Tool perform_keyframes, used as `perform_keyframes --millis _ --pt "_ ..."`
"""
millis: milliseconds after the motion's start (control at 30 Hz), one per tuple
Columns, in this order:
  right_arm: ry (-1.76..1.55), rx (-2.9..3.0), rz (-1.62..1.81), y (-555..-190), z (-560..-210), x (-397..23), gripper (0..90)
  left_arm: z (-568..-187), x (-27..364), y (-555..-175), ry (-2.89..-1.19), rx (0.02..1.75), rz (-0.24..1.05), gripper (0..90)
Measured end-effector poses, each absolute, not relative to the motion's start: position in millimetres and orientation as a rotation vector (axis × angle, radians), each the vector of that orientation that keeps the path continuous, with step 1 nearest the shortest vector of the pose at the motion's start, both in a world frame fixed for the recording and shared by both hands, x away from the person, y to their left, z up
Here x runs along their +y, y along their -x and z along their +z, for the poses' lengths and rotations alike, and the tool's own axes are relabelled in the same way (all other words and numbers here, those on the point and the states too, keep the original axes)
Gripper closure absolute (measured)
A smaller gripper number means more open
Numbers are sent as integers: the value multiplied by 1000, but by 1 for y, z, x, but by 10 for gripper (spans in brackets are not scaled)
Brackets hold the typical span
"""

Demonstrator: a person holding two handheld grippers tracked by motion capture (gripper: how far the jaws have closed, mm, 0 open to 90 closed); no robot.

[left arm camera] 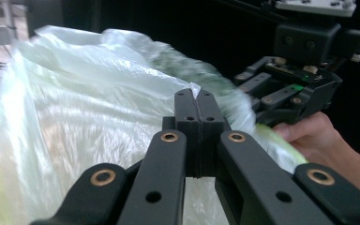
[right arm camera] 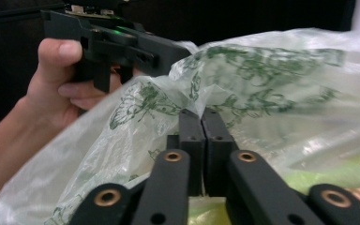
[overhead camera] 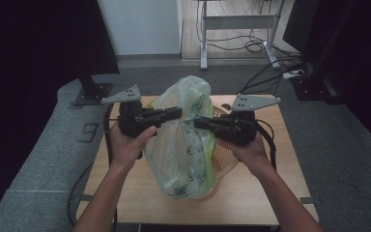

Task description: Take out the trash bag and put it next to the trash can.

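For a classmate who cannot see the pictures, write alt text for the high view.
Seen from above, a person holds a translucent green-printed plastic bag upright over a woven basket on a wooden table, pinching it from both sides with the left tool and right tool. Cables and a desk frame lie on the floor beyond.

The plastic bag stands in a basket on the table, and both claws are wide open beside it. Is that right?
Not quite. The plastic bag does stand in the basket on the table, but both gripper views show the left claw and right claw shut on the bag.
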State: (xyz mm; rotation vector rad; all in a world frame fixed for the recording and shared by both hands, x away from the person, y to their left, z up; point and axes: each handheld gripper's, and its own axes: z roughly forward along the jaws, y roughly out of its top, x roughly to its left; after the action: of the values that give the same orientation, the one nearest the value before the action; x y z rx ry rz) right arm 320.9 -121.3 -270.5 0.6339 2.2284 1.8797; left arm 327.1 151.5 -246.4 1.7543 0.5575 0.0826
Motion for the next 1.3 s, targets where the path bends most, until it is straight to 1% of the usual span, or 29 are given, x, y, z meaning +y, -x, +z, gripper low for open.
perform_keyframes --millis 33,100,133,167,200,267,300,333,433,500,533,567,667,700,867,933,1033,1133,1233,1300 --pt "-639 2237 1874 -321 -271 -119 795 -247 148 -326 -1759 553 85 900" --pt "-648 2267 1853 -323 -273 -114 749 -247 145 -326 -1760 551 82 900" --pt "-655 2276 1851 -323 -274 -111 687 -247 145 -326 -1760 551 82 900" --pt "-663 2275 1845 -323 -275 -109 601 -249 143 -327 -1760 554 80 900" --pt "-664 2277 1834 -323 -275 -106 546 -249 143 -327 -1759 555 81 900" --pt "-670 2280 1819 -323 -275 -100 481 -251 143 -328 -1761 557 78 900" --pt "-671 2280 1819 -323 -275 -98 472 -253 142 -328 -1759 559 75 900" --pt "-671 2278 1813 -323 -275 -95 506 -254 142 -328 -1761 560 73 900" --pt "-686 2263 1788 -323 -275 -89 694 -256 142 -328 -1759 560 70 900" --pt "-710 2258 1794 -325 -276 -88 800 -257 143 -329 -1747 557 63 900" --pt "-733 2259 1795 -326 -276 -89 844 -257 145 -329 -1745 556 54 890" --pt "-746 2258 1791 -326 -277 -90 866 -257 146 -329 -1742 557 55 848" --pt "-743 2253 1771 -325 -278 -91 874 -257 152 -328 -1730 556 65 745" --pt "-736 2250 1762 -325 -278 -92 876 -257 157 -328 -1717 554 70 745" --pt "-702 2234 1763 -321 -270 -111 878 -258 194 -325 -1624 606 139 568" --pt "-698 2227 1767 -320 -269 -116 879 -258 200 -325 -1615 616 150 534" --pt "-696 2185 1821 -316 -260 -135 879 -267 220 -326 -1583 664 191 515" --pt "-698 2158 1854 -315 -257 -143 880 -273 224 -327 -1583 679 190 509" --pt "-698 2123 1897 -314 -249 -152 880 -286 223 -329 -1610 694 186 479" --pt "-697 2119 1898 -313 -248 -154 880 -290 222 -330 -1611 692 176 473"
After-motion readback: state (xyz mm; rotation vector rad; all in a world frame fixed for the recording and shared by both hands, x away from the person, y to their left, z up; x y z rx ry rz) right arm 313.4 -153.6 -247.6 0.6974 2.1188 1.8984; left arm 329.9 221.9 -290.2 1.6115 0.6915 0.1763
